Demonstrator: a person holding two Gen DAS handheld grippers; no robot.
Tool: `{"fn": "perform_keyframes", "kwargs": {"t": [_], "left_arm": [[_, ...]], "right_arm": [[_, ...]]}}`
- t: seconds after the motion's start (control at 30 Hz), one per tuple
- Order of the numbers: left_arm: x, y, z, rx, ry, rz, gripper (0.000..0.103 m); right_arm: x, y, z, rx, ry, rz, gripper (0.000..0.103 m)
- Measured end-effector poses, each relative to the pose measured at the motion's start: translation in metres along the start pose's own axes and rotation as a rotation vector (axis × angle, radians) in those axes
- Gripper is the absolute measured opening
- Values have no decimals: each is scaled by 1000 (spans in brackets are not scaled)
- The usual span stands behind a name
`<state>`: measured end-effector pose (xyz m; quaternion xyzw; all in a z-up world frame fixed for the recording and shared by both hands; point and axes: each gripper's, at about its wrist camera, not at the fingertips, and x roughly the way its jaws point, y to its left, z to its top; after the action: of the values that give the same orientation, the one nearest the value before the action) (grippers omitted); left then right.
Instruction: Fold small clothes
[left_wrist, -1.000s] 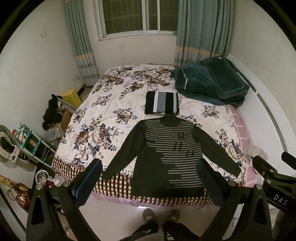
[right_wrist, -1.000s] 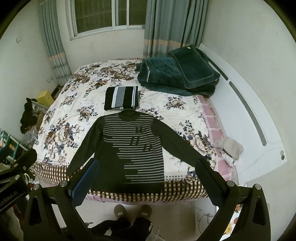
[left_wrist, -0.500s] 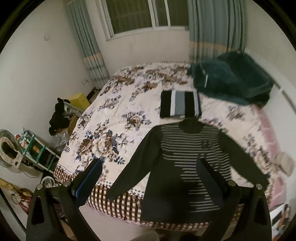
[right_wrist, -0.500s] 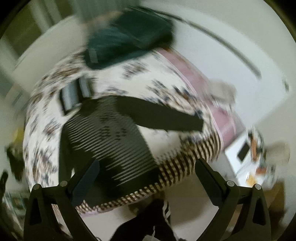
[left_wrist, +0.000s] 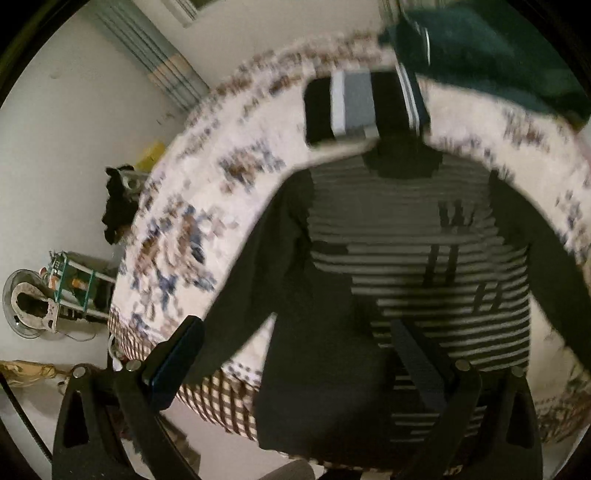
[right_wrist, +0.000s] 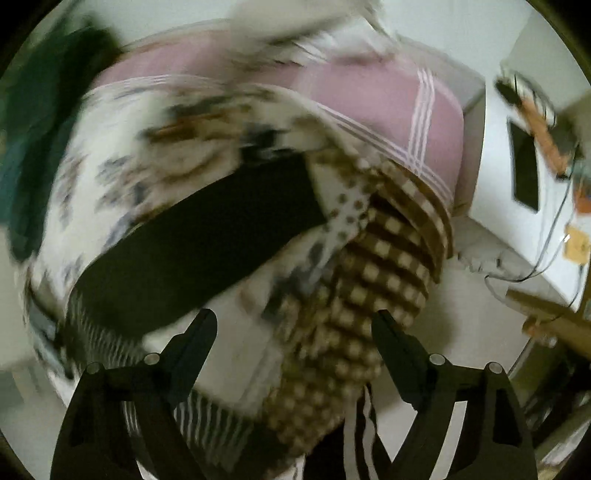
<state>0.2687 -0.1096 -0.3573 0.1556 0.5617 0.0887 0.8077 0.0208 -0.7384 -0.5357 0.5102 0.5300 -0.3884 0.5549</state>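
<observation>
A dark long-sleeved sweater with grey stripes (left_wrist: 399, 258) lies flat on the floral bed cover (left_wrist: 207, 206), sleeves spread. My left gripper (left_wrist: 299, 354) is open and empty above the sweater's lower left part, near its left sleeve (left_wrist: 255, 280). In the right wrist view the sweater's right sleeve (right_wrist: 207, 236) lies across the bed's corner, and my right gripper (right_wrist: 295, 347) is open and empty just below it, above the checked bed skirt (right_wrist: 354, 295). Both views are blurred.
A folded black, grey and white garment (left_wrist: 354, 107) lies beyond the sweater's collar. A dark green quilt (left_wrist: 491, 55) is piled at the far right. A pink sheet (right_wrist: 369, 96) and white bedside furniture (right_wrist: 517, 177) are to the right. Clutter (left_wrist: 66, 291) stands left of the bed.
Both grippers have moved down and in toward the bed. The left one has closed on the sweater's left side, the right one has swung to the right sleeve at the bed's corner.
</observation>
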Motion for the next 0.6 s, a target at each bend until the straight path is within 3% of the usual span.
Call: {"fn": "perform_keyframes", "kwargs": {"t": [0.17,0.33,0.37,0.4,0.43,0.47,0.5,0.6], "left_arm": [[50,-44,5,19,110,5,103],[73,-69,15,26,140,0,103],[76,-74,16,34,138,-1,103],[78,-77,18,43,136,0,103],[79,-78,19,49,133,-4,103],[81,-78,20,53,130,-8,103],[82,-78,21,57,129,-11,103],[83,-73,24,39,123,-34,103]], "right_arm": [[93,-31,60,173,23,51,87],[140,-13,92,134,-9,29,89],[141,-6,94,111,-29,29,85],[140,4,95,75,-53,50,65],[140,15,95,35,-58,41,51],[140,24,95,-2,-57,40,18],[138,34,96,-45,-49,51,9],[108,54,110,-104,-106,69,9]]}}
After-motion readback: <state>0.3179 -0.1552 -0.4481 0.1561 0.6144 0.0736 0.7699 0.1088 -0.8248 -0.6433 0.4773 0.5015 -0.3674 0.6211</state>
